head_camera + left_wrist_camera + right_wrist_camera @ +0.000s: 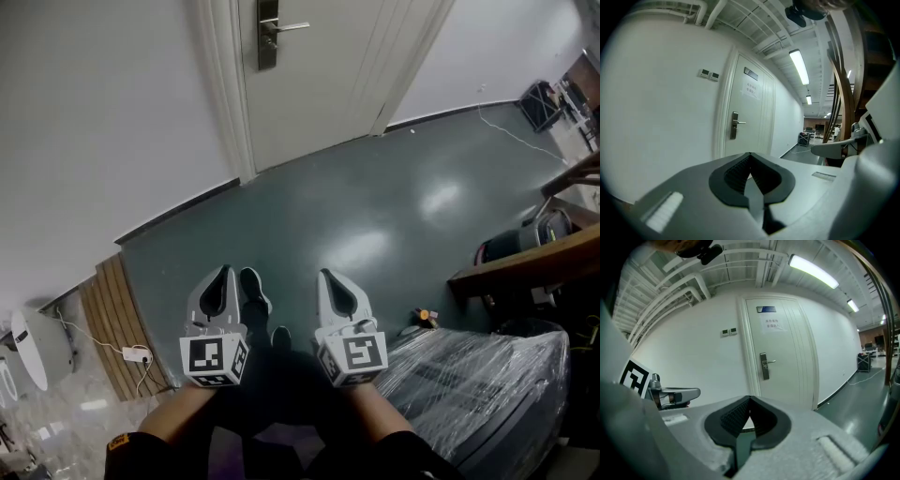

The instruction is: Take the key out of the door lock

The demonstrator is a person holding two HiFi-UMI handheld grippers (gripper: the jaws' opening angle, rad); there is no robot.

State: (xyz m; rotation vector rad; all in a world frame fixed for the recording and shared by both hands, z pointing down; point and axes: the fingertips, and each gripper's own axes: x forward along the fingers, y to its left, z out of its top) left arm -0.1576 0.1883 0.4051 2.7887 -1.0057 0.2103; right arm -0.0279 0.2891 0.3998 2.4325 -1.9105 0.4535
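Note:
A white door (pixel 328 66) stands shut at the far end of the floor, with a metal lock plate and lever handle (pixel 270 33) on its left side. The lock plate (pixel 735 125) also shows in the left gripper view and the lock plate (pixel 764 366) in the right gripper view. No key can be made out at this distance. My left gripper (pixel 228 274) and right gripper (pixel 325 277) are held side by side low in the head view, far from the door. Both have their jaws closed together with nothing between them.
A grey-green floor (pixel 375 225) runs from me to the door. A plastic-wrapped bulk (pixel 487 375) and a wooden rail (pixel 525 267) stand at the right. Wooden slats (pixel 112 323) and a white power strip (pixel 136 354) lie at the left by the white wall (pixel 94 141).

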